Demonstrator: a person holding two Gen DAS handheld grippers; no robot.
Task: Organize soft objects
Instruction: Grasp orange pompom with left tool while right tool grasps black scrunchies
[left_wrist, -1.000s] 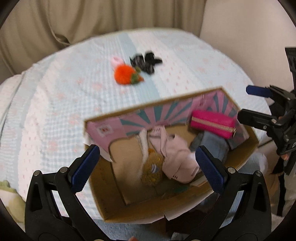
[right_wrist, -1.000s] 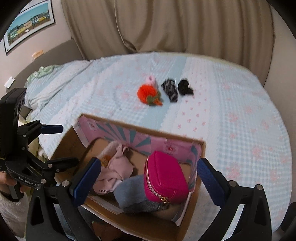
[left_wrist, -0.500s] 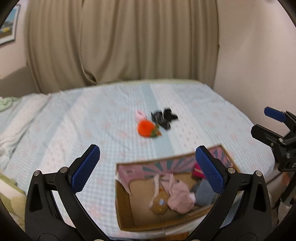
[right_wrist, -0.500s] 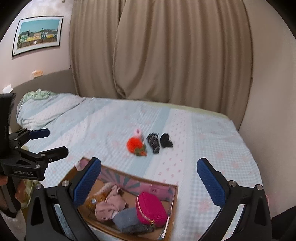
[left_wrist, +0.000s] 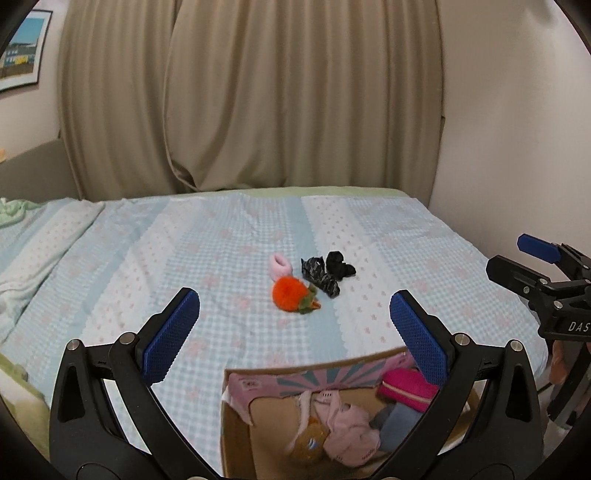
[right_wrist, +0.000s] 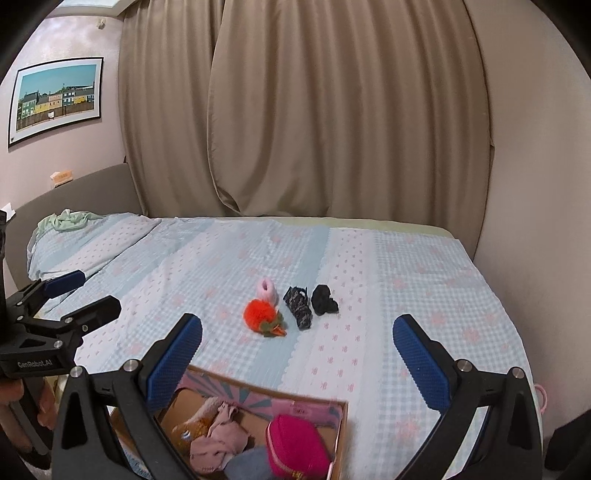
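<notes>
On the blue checked bedspread (left_wrist: 184, 258) lie an orange plush toy (left_wrist: 290, 293), a small pink sock (left_wrist: 279, 266), a patterned dark sock (left_wrist: 319, 277) and a black sock (left_wrist: 339, 264). They also show in the right wrist view: the orange toy (right_wrist: 260, 313), the pink sock (right_wrist: 267, 289), the patterned sock (right_wrist: 300, 308), the black sock (right_wrist: 323, 300). A cardboard box (left_wrist: 236, 435) at the bed's near edge holds a magenta pouch (left_wrist: 404, 387), pink cloth (left_wrist: 345, 430) and a grey item. My left gripper (left_wrist: 295, 332) and right gripper (right_wrist: 297, 350) are open and empty, held above the box.
Beige curtains (right_wrist: 332, 110) hang behind the bed. A framed picture (right_wrist: 55, 99) is on the left wall. A wall (left_wrist: 517, 147) borders the bed's right side. A green cloth (right_wrist: 66, 219) lies at the bed's far left corner.
Both grippers have lifted and tilted up from looking down into the box. The box now sits low in both views and the curtains are in sight. Nothing was picked up.
</notes>
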